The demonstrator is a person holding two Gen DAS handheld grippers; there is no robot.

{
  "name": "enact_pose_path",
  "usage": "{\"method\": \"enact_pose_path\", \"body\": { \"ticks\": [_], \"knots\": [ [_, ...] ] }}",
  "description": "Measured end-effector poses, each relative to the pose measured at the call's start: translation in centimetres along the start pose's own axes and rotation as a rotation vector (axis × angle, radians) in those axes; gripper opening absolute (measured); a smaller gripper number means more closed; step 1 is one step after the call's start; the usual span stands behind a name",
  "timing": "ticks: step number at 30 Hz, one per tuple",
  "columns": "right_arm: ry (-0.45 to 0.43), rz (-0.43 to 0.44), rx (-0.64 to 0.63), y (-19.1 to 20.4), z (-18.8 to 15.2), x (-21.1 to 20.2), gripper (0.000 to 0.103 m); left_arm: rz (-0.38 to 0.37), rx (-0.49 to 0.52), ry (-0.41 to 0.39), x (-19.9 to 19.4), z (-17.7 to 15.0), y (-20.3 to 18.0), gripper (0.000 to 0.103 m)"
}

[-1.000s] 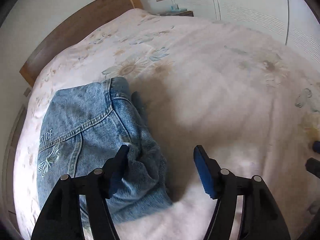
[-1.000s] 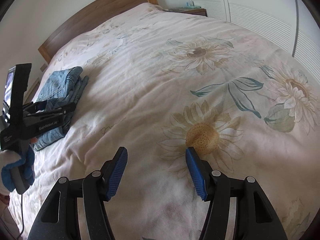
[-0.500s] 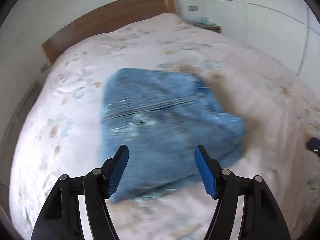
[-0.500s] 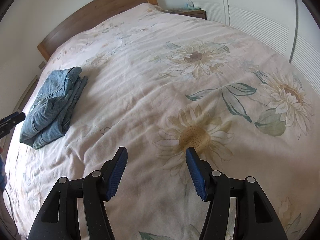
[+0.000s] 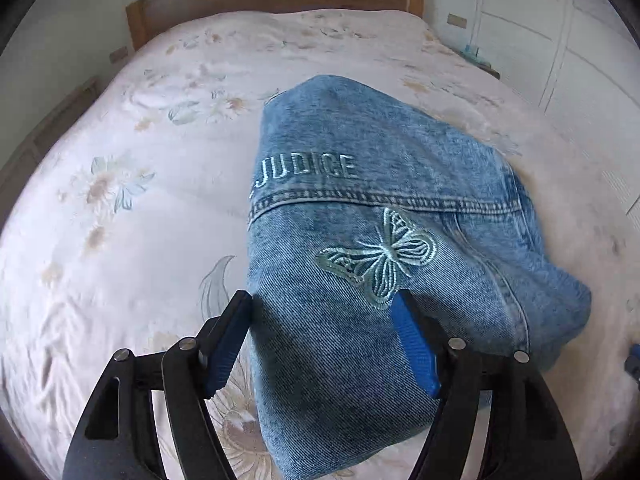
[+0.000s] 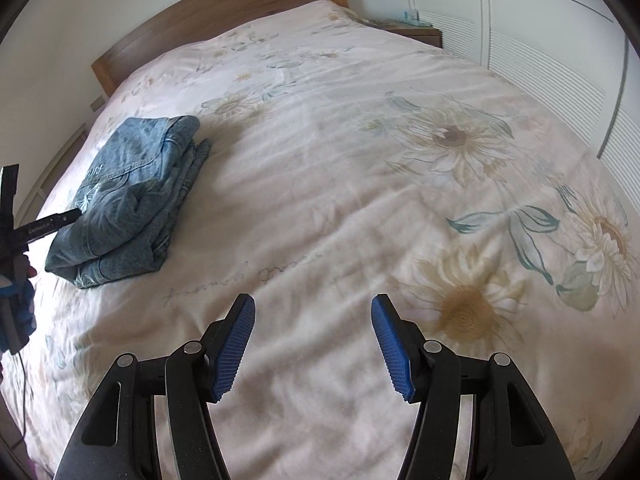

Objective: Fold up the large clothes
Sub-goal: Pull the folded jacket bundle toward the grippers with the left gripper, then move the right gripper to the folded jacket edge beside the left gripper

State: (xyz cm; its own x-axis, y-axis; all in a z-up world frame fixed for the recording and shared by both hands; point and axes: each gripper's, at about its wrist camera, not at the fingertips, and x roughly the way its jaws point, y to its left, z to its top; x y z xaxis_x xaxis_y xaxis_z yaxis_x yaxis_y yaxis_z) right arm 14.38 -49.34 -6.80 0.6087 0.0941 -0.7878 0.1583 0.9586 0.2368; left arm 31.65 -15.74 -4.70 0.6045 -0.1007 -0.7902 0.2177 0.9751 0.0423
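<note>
Bedroom: wooden headboard (image 6: 208,36) at the far end, white louvred wardrobe doors (image 6: 552,92) along one side.
Surface: flower-printed bedspread (image 6: 360,200) covers the whole bed, a broad soft base for laying out and folding big garments.
Denim jacket: folded into a compact stack (image 6: 132,196), lying near the bed's left edge; the left wrist view shows its embroidered lettering (image 5: 306,170) and butterfly (image 5: 380,256) facing up.
Left gripper: (image 5: 322,342) hangs just above the near end of the stack, jaws opening and set wide, pads astride the denim but not pressing it; it appears to be letting the bundle lie.
Right gripper: (image 6: 312,344) points down at bare bedspread well apart from the jacket, jaws wide and empty, apparently out of the way.
Progress: the fold looks finished, judging by the tidy layers.
Risk: loose edges on the stack's right side could slump.
</note>
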Motion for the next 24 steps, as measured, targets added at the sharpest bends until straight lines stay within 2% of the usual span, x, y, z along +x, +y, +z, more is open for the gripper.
{"method": "enact_pose_path", "body": {
  "ticks": [6, 10, 13, 15, 21, 24],
  "knots": [
    [0.007, 0.037, -0.070, 4.5, 1.7, 1.3, 0.062, -0.041, 0.068, 0.001, -1.3, -0.9, -0.8, 0.071],
    [-0.003, 0.080, -0.119, 8.3, 3.5, 1.9, 0.062, -0.112, 0.056, -0.004, -2.8, -0.6, 0.9, 0.070],
    [-0.017, 0.118, -0.169, 11.9, 5.3, 2.6, 0.062, -0.069, 0.108, -0.060, -4.4, -0.5, 1.8, 0.072],
    [-0.032, 0.146, -0.200, 14.2, 6.3, 3.1, 0.062, -0.075, 0.105, -0.072, -4.9, -0.1, 2.7, 0.072],
    [-0.048, 0.273, -0.279, 21.5, 8.1, 5.4, 0.062, -0.078, 0.094, -0.065, -3.5, 0.7, 3.9, 0.072],
    [-0.026, 0.275, -0.292, 23.2, 8.3, 7.3, 0.062, -0.151, 0.076, 0.003, -1.1, -0.1, 3.3, 0.073]
  ]
}}
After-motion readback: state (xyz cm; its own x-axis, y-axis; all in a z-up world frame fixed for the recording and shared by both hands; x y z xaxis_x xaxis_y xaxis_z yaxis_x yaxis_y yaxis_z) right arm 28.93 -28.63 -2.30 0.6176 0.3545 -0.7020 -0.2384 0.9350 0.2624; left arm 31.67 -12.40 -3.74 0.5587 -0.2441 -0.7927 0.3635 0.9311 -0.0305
